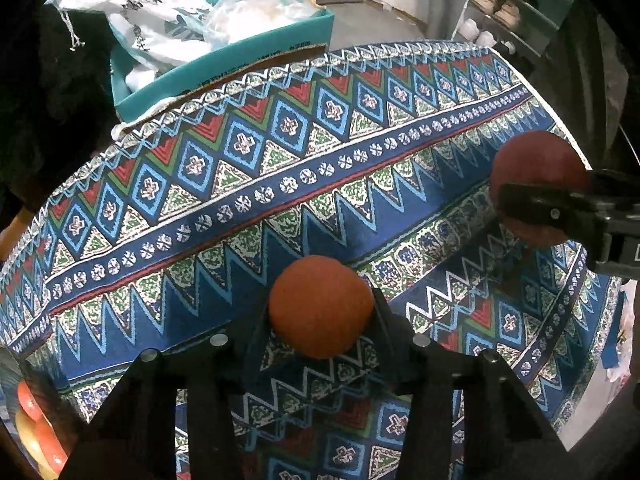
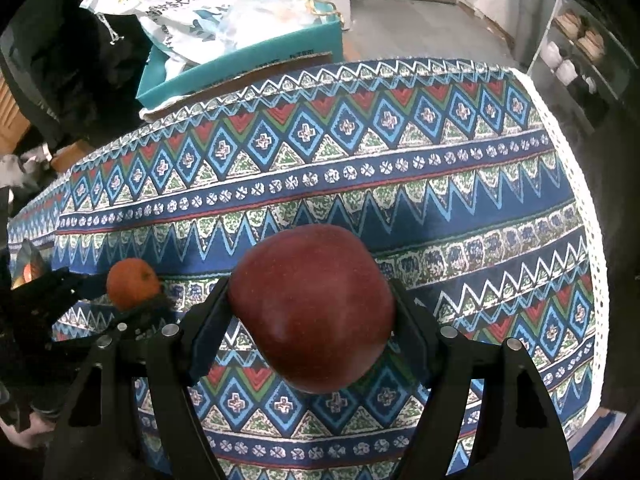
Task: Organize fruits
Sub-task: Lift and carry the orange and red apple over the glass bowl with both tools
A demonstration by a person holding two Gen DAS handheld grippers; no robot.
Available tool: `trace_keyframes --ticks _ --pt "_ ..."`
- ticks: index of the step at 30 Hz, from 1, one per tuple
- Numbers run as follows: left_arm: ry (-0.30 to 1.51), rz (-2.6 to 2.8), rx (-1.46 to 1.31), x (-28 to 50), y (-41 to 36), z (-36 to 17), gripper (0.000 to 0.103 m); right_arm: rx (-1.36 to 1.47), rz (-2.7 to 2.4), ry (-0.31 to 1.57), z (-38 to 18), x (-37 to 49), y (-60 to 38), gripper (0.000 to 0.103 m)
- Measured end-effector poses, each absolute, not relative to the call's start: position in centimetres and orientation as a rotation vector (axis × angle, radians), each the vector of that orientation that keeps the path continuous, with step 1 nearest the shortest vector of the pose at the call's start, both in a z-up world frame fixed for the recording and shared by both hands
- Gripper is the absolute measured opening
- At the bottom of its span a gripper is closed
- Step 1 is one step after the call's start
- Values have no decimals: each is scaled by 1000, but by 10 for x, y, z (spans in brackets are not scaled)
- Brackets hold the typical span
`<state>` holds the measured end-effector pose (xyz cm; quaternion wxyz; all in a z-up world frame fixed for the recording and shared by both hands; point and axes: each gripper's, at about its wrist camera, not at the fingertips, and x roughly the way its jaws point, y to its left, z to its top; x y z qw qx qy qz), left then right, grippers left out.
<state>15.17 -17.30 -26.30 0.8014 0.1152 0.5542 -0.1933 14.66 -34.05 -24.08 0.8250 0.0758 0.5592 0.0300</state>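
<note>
A patterned tablecloth (image 2: pixel 400 184) covers the table, with a teal box (image 1: pixel 256 60) of bags beyond its far edge. The right gripper (image 2: pixel 312 312) is clamped on a red apple (image 2: pixel 312 308) over the cloth. To its left, the left gripper (image 1: pixel 320 312) is clamped on an orange (image 1: pixel 320 306), also above the cloth.
</note>
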Motion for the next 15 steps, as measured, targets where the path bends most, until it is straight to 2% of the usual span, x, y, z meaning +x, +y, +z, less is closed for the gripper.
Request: trace_keyframes --ticks 15 --pt "1073 -400 235 138 -160 -205 48 50 69 1093 -201 139 -323 75"
